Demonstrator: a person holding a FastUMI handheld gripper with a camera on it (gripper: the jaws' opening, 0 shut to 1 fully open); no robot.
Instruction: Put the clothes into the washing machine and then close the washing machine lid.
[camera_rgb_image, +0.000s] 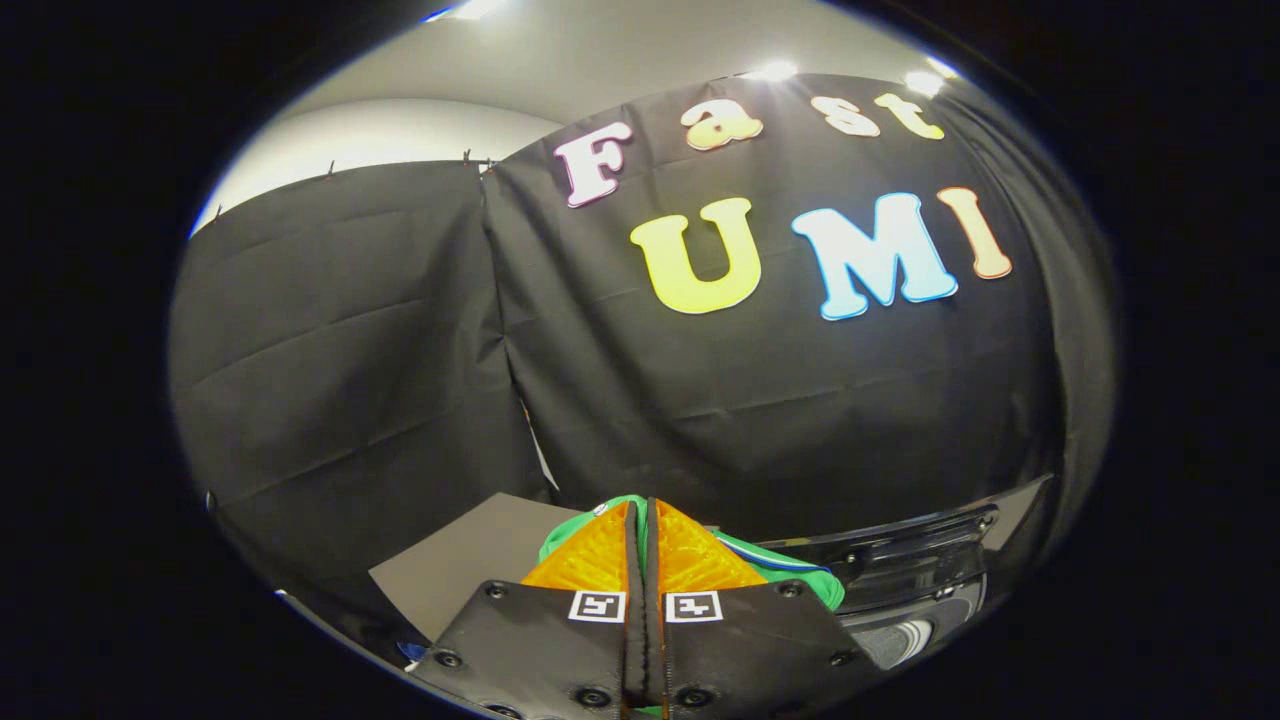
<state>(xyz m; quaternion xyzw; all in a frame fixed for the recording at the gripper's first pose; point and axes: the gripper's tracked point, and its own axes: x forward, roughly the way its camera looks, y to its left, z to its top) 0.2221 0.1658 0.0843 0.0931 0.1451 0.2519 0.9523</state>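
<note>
We see the tongs (643, 515) pinching the green garment (800, 578) aloft, mid-carry, beside the open washing machine (915, 580); next we judge it must be lowered into the drum.
</note>
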